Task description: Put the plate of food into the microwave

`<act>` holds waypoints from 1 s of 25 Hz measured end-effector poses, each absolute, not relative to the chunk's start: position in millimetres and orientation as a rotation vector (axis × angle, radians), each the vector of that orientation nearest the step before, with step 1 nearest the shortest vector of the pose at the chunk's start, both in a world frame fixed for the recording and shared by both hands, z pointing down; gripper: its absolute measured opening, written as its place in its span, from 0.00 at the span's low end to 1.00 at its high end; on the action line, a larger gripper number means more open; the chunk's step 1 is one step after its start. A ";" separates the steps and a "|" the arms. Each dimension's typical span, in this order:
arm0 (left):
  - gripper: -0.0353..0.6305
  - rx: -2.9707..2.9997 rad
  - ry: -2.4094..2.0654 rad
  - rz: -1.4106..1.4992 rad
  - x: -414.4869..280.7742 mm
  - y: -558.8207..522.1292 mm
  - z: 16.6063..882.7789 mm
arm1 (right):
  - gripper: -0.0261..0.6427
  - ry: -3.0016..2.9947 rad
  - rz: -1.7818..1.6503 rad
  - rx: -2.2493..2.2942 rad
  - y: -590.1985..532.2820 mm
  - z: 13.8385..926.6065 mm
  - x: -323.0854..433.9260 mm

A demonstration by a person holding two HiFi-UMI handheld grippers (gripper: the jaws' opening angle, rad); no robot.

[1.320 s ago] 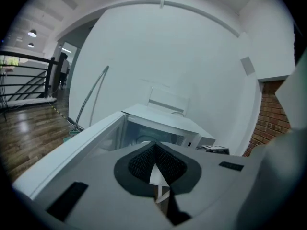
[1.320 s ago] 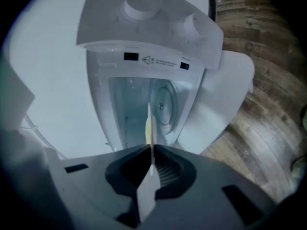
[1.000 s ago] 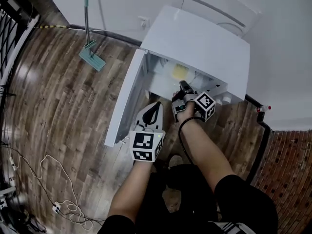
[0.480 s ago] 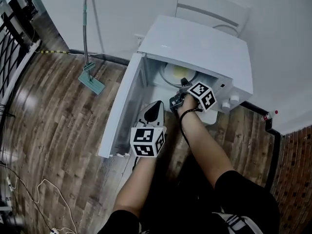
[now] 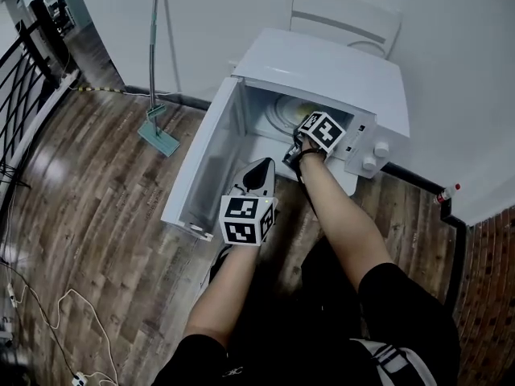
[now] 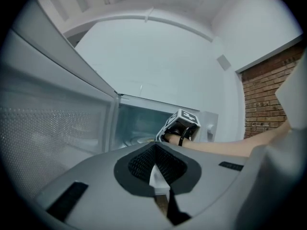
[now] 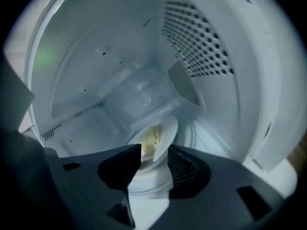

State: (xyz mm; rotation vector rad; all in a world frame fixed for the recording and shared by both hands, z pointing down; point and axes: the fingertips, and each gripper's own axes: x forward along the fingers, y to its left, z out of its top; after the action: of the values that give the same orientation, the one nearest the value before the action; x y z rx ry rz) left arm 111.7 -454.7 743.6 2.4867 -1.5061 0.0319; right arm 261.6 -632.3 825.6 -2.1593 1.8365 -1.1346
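Observation:
A white microwave (image 5: pixel 322 63) stands low over the wooden floor with its door (image 5: pixel 205 171) swung open to the left. My right gripper (image 5: pixel 296 135) reaches into the cavity. In the right gripper view its jaws (image 7: pixel 152 164) are opening, and the rim of the white plate (image 7: pixel 156 138) of yellow food lies between them with gaps beside the pads. The plate (image 5: pixel 288 111) rests on the glass turntable (image 7: pixel 192 133). My left gripper (image 5: pixel 259 170) hovers outside in front of the door, its jaws (image 6: pixel 156 169) together and holding nothing.
A green mop (image 5: pixel 157 131) leans on the wall to the left. A white chair (image 5: pixel 346 18) stands behind the microwave. A red-capped bottle (image 5: pixel 447 191) sits by the right wall, a railing (image 5: pixel 32 71) runs along the far left, and cables (image 5: pixel 48 328) lie on the floor.
The right gripper has pushed deeper into the microwave, carrying the plate inward. The left gripper has stayed in front of the open door. The head view has shifted slightly.

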 end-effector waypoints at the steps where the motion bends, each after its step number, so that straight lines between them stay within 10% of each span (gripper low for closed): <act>1: 0.04 2.489 -1.505 0.033 114.1 -453.2 743.0 | 0.30 1.917 -1.105 -2.222 -634.0 826.0 258.1; 12: 0.04 2.513 -1.508 0.087 119.2 -436.5 745.6 | 0.50 2.134 -0.798 -2.449 -629.5 818.9 253.1; 15: 0.04 2.511 -1.527 0.083 114.2 -437.3 743.5 | 0.09 2.167 -0.761 -2.330 -615.7 810.2 244.2; 25: 0.04 2.500 -1.542 0.074 114.0 -457.1 757.6 | 0.06 2.463 -0.294 -2.089 -546.7 777.1 216.3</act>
State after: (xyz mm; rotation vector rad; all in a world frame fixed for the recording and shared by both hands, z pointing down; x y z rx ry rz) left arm 114.0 -457.1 757.6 2.5000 -1.5424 0.0744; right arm 216.3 -546.7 777.1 -2.0888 2.4630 -0.2936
